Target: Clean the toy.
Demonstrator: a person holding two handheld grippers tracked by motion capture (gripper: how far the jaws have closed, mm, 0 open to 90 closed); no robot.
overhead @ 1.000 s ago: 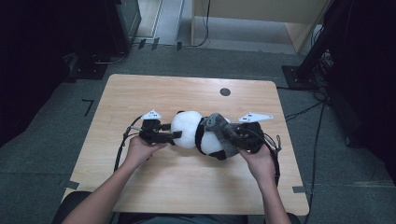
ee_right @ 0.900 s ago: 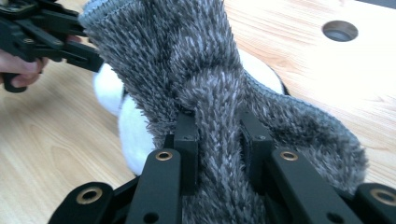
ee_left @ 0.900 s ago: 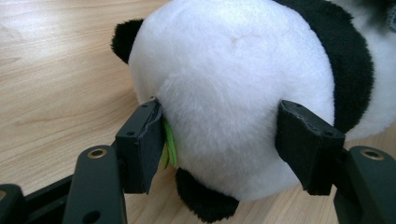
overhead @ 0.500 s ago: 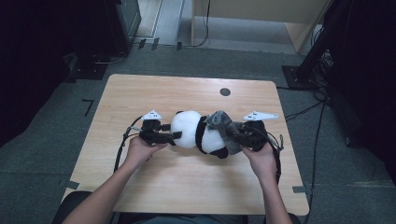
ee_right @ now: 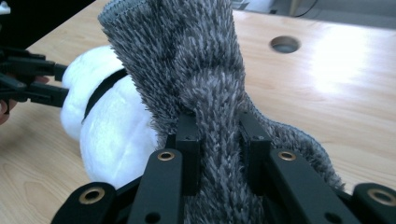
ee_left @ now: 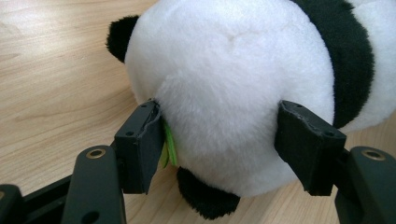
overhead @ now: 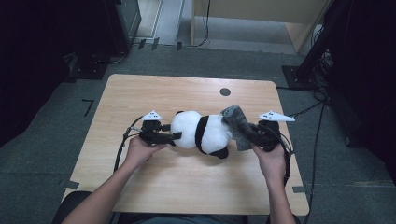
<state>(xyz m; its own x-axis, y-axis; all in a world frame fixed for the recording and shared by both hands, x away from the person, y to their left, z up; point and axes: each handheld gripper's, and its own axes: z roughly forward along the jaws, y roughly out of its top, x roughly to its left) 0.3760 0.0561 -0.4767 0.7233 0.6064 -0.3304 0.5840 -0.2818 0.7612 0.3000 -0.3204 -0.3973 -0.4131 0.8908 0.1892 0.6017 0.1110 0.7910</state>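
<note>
Fur: a white and black plush panda [overhead: 201, 134] lay on its side at the middle of the wooden bench [overhead: 187, 88].
Left gripper [ee_left: 219, 140]: its fingers [ee_left: 140, 144] pressed into the panda's round end from both sides, likely to steady the toy.
Right gripper [ee_right: 219, 140]: its fingers [ee_right: 189, 140] pinched a fold of shaggy grey cloth [ee_right: 187, 60] at the panda's other end.
Cloth: draped against the panda, probably for wiping or covering it.
Hole [overhead: 225, 92]: beyond the panda, well apart.
</note>
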